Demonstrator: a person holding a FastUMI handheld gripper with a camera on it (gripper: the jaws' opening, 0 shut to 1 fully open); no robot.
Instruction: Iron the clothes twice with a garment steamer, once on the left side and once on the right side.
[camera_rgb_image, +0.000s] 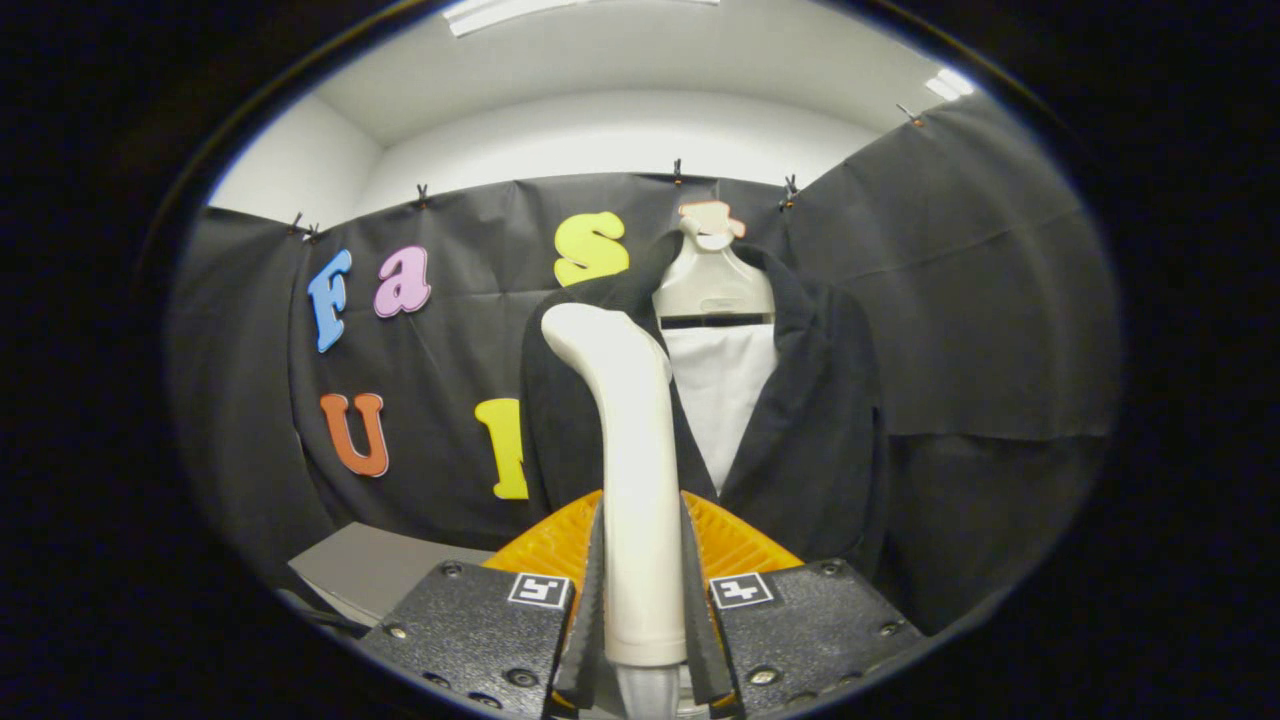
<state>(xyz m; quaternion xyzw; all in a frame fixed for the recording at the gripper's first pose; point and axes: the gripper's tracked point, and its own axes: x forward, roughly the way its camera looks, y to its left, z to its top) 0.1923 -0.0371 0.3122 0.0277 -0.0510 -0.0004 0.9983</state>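
Grey tabletop (370, 570) low beside black cloth wall (980, 300); ceiling light (500, 12) above.

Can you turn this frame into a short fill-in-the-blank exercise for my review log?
1. The gripper has both fingers pressed on the handle of the garment ____.
2. The steamer stands upright in front of a dark ____ on a hanger.
3. Under the open jacket there is a ____ shirt.
4. The steamer's head is on the jacket's ____-hand panel as seen from the gripper.

Missing words: steamer; jacket; white; left
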